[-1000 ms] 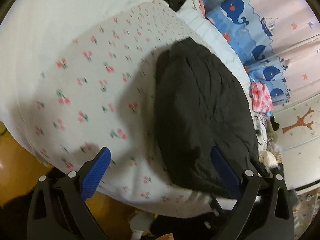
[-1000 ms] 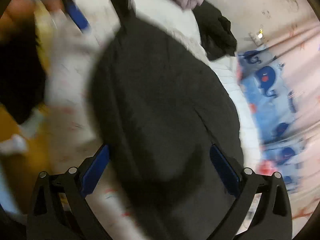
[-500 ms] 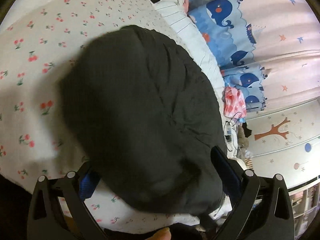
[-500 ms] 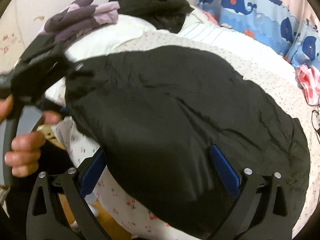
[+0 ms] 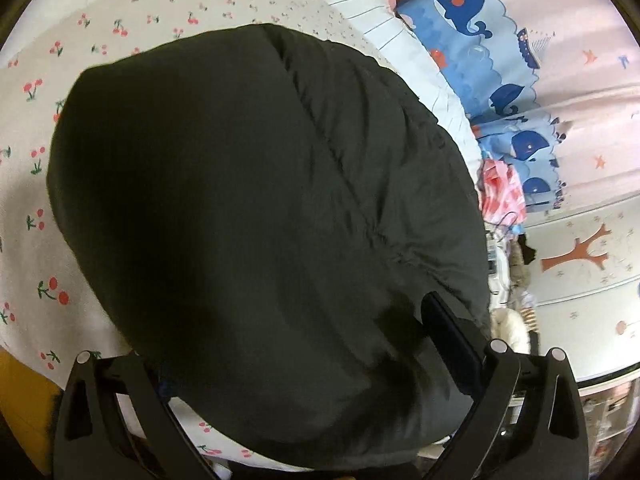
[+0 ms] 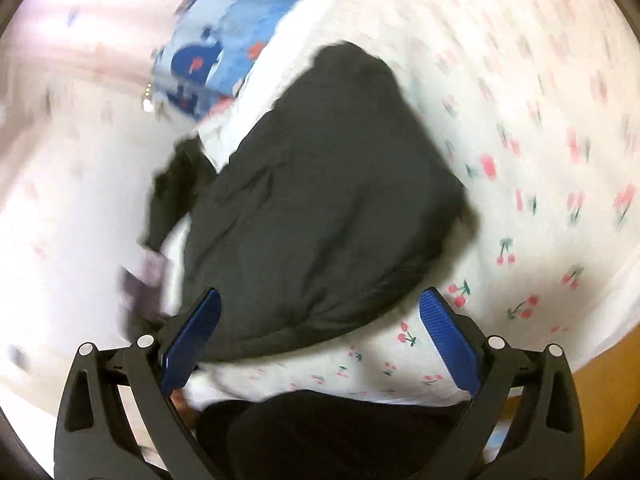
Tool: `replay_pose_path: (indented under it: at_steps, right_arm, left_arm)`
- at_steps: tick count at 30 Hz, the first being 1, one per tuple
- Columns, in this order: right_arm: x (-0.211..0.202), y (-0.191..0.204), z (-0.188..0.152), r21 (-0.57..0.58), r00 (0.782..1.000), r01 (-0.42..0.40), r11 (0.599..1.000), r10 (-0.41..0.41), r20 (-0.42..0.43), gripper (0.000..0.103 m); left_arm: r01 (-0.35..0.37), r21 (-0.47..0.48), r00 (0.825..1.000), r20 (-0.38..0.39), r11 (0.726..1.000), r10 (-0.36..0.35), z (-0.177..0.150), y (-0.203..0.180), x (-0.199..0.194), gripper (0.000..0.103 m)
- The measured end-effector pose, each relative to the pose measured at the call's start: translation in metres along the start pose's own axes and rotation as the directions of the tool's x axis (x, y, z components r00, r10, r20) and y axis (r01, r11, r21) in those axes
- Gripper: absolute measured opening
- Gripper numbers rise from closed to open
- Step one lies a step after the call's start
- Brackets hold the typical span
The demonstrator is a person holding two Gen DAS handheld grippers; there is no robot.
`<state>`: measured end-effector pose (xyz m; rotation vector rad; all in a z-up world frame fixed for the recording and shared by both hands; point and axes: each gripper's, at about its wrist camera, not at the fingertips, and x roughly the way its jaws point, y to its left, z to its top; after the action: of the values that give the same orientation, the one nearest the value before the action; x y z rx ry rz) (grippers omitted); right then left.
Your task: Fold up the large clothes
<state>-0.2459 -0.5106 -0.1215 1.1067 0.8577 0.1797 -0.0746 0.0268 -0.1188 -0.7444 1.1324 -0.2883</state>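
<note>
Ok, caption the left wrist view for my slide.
Open left gripper over a folded black garment on the cherry-print bedsheet.

Both wrist views close above garment point(image 5: 260, 220)

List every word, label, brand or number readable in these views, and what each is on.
None can be read.
The black padded garment shows no label or logo.
The cherry-print bedsheet and whale-print blue curtain carry pictures only.
The right wrist view is motion-blurred.
</note>
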Motion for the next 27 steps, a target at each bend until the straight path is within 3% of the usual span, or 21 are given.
replay_pose_path:
  at_steps: [3, 7, 8, 10, 12, 15, 17, 20, 22, 23, 24, 25, 27]
  right_arm:
    - [0.018, -0.011, 0.007, 0.060, 0.993, -0.117, 0.991, 0.117, 0.005, 0.096]
    - [0.030, -0.014, 0.021, 0.083, 0.984, -0.163, 0.983, 0.156, 0.088, 0.092]
    - [0.032, -0.012, 0.024, 0.075, 0.980, -0.174, 0.982, 0.166, 0.105, 0.084]
    - [0.032, -0.009, 0.030, 0.056, 0.982, -0.165, 0.985, 0.159, 0.102, 0.040]
    - [0.029, 0.004, 0.032, 0.000, 0.980, -0.167, 0.986, 0.166, 0.111, 0.029]
    - [0.019, 0.032, 0.028, -0.104, 0.981, -0.140, 0.985, 0.152, 0.120, 0.023]
    - [0.010, 0.047, 0.022, -0.155, 0.981, -0.131, 0.979, 0.151, 0.125, 0.021]
    - [-0.002, 0.055, 0.005, -0.217, 0.987, -0.095, 0.972, 0.121, 0.107, 0.021]
    - [0.004, 0.034, -0.005, -0.193, 0.999, -0.032, 0.981, 0.039, 0.033, 0.026]
    - [0.007, 0.029, -0.008, -0.170, 1.000, -0.011, 0.985, 0.015, 0.023, 0.028]
    - [0.003, 0.012, -0.012, -0.111, 1.000, -0.007, 0.994, 0.009, 0.019, 0.035]
    - [-0.003, 0.001, -0.016, -0.071, 0.999, -0.012, 0.997, 0.014, 0.030, 0.039]
    - [-0.032, -0.003, -0.025, -0.054, 0.990, 0.045, 0.998, -0.037, 0.137, 0.044]
  left_arm:
    - [-0.037, 0.035, 0.999, 0.016, 0.999, 0.036, -0.002, -0.004, 0.001, 0.096]
    - [-0.064, 0.033, 0.997, 0.036, 0.997, 0.063, 0.000, -0.003, 0.005, 0.095]
    - [-0.066, 0.032, 0.997, 0.048, 0.997, 0.064, 0.000, -0.004, 0.004, 0.089]
    - [-0.076, 0.060, 0.994, 0.087, 0.995, 0.070, -0.001, -0.009, -0.001, 0.070]
    - [-0.081, 0.105, 0.990, 0.122, 0.991, 0.068, 0.000, -0.016, -0.007, 0.044]
    - [-0.103, 0.169, 0.982, 0.176, 0.980, 0.072, -0.003, -0.027, -0.020, 0.029]
    - [-0.116, 0.213, 0.972, 0.226, 0.970, 0.066, -0.008, -0.035, -0.037, 0.024]
    - [-0.140, 0.274, 0.955, 0.292, 0.951, 0.056, -0.022, -0.041, -0.064, 0.023]
    - [-0.135, 0.262, 0.957, 0.283, 0.956, 0.057, -0.029, -0.029, -0.069, 0.024]
    - [-0.120, 0.239, 0.972, 0.225, 0.964, 0.065, -0.029, -0.019, -0.058, 0.029]
    - [-0.096, 0.206, 0.983, 0.175, 0.974, 0.060, -0.028, -0.007, -0.050, 0.042]
    - [-0.040, 0.127, 0.991, 0.129, 0.991, 0.023, -0.025, 0.013, -0.045, 0.046]
    - [0.042, 0.025, 0.991, 0.124, 0.999, -0.045, -0.022, 0.036, -0.047, 0.055]
